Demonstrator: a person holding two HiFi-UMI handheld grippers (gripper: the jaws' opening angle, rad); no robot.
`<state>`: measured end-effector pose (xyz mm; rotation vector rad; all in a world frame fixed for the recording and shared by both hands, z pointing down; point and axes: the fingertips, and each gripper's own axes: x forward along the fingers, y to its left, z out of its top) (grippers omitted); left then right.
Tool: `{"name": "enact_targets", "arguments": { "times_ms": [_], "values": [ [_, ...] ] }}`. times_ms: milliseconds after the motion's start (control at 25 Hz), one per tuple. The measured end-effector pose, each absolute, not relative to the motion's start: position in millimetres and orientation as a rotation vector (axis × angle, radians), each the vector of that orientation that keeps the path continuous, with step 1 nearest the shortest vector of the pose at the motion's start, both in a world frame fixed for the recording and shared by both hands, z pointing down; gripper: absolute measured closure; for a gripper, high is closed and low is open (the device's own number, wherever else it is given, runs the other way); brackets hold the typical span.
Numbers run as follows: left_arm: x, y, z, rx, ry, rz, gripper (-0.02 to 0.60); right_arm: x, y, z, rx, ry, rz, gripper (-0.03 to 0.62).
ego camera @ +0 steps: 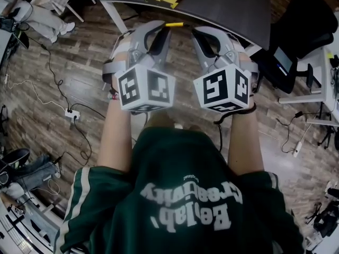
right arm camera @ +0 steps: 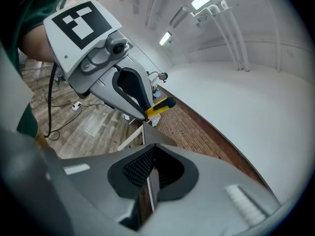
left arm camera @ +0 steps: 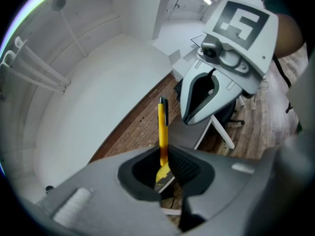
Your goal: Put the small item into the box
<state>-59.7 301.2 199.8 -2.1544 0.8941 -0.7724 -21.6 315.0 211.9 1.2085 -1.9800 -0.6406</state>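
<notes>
Above a wooden floor (ego camera: pixel 87 46), near the dark table (ego camera: pixel 222 9) at the top, the left gripper (ego camera: pixel 160 29) clamps a yellow pen (ego camera: pixel 175 24); the right gripper (ego camera: pixel 205 35) has its jaws together, empty.

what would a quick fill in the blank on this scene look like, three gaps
1. The left gripper is shut on a ___ pen with a black clip.
2. Between the shut jaws of the right gripper there is ___.
3. The person's shirt is dark ___ with white lettering.
Missing words: yellow; nothing; green.
</notes>
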Motion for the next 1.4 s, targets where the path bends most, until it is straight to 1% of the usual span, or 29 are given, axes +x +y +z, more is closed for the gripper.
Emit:
{"name": "enact_targets", "arguments": {
  "times_ms": [400, 1040, 1400],
  "values": [
    [-57, 237, 208, -2.173, 0.9, -0.76, 0.534, -16, 257, 220, 1.236, -1.994, -0.596, 0.588],
    [-45, 104, 214, -2.198, 0.866, -0.783, 0.534, -8, 124, 229, 1.228, -2.016, -0.533, 0.588],
    [-49, 27, 217, -2.208, 0.805, -0.785, 0.534, -19, 48, 230, 1.231, -1.998, -0.53, 0.588]
  ]
}}
